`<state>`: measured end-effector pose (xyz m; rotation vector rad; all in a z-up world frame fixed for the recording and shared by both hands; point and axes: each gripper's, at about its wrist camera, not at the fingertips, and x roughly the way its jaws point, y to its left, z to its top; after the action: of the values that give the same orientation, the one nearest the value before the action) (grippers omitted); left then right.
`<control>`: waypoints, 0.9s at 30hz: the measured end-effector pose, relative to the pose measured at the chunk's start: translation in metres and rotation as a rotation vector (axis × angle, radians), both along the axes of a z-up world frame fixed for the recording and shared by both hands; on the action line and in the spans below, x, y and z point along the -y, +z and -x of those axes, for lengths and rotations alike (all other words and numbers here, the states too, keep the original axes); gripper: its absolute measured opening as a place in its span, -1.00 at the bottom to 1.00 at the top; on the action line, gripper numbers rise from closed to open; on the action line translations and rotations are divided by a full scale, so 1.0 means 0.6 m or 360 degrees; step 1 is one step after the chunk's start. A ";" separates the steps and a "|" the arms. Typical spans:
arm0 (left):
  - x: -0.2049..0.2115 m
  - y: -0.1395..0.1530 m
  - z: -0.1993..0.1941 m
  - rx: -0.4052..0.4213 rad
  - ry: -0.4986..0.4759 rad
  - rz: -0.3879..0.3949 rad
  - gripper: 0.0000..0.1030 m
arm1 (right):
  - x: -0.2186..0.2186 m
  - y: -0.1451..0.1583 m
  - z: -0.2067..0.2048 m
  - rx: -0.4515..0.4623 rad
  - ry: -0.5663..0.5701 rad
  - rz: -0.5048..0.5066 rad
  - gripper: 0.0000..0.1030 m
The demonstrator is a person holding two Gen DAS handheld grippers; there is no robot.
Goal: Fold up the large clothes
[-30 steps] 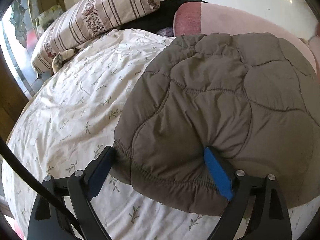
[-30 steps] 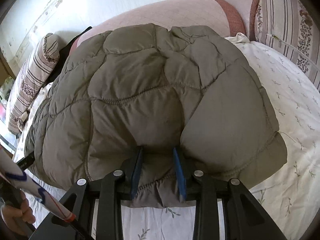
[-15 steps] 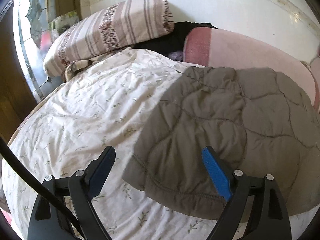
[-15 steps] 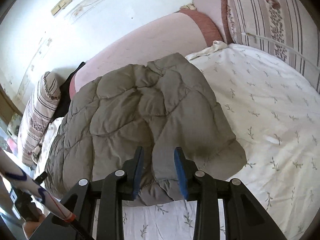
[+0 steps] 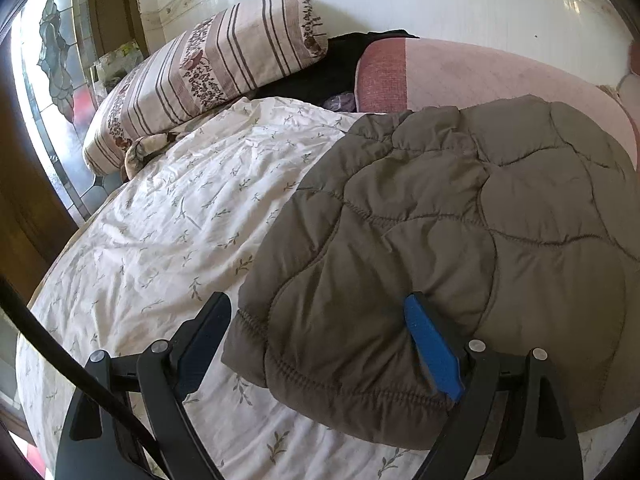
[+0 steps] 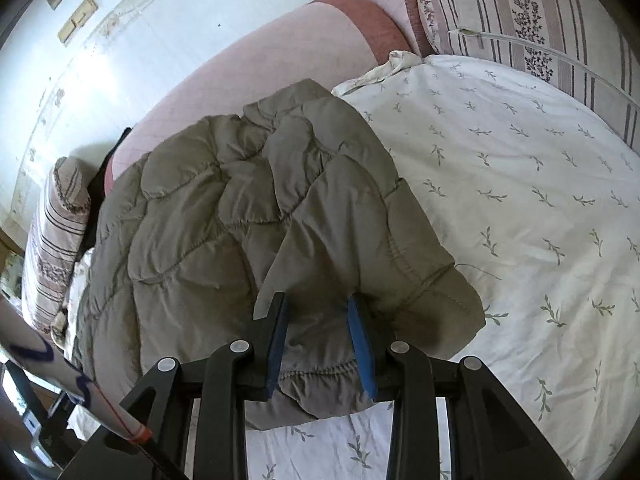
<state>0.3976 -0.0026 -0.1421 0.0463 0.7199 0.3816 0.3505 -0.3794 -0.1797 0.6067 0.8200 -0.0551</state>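
Quilted jacket — right side cut off by the frame edge in the left wrist view. Its hem fold hides the lower pad of the right gripper. Dark garment behind the striped pillow — mostly hidden, type indeterminable.

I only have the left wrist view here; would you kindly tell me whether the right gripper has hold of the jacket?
Observer: Yes, the right gripper has its jaws pinching the hem of the quilted jacket.
Operator: Thank you. Is anything lying beyond the jacket's right edge?
Observer: Only the floral sheet, with a second striped pillow at its far right.
Operator: And is that right corner flat?
Observer: No, the corner panel lies creased over the layer beneath.
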 end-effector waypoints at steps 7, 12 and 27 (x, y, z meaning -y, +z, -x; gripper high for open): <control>0.000 -0.003 -0.003 -0.0003 -0.0011 -0.0001 0.72 | -0.003 -0.009 -0.007 -0.0021 0.0002 0.0001 -0.32; 0.000 -0.004 -0.003 -0.0002 -0.0010 0.0000 0.72 | -0.001 -0.013 -0.008 -0.0025 0.0009 -0.0009 -0.32; -0.091 0.011 0.006 -0.0065 0.0068 0.0471 0.71 | 0.066 0.025 0.054 0.0057 -0.0248 -0.0147 0.14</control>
<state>0.3940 0.0517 -0.1357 -0.2418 0.8124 0.3124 0.3182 -0.4191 -0.1646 0.7560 0.7428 -0.1487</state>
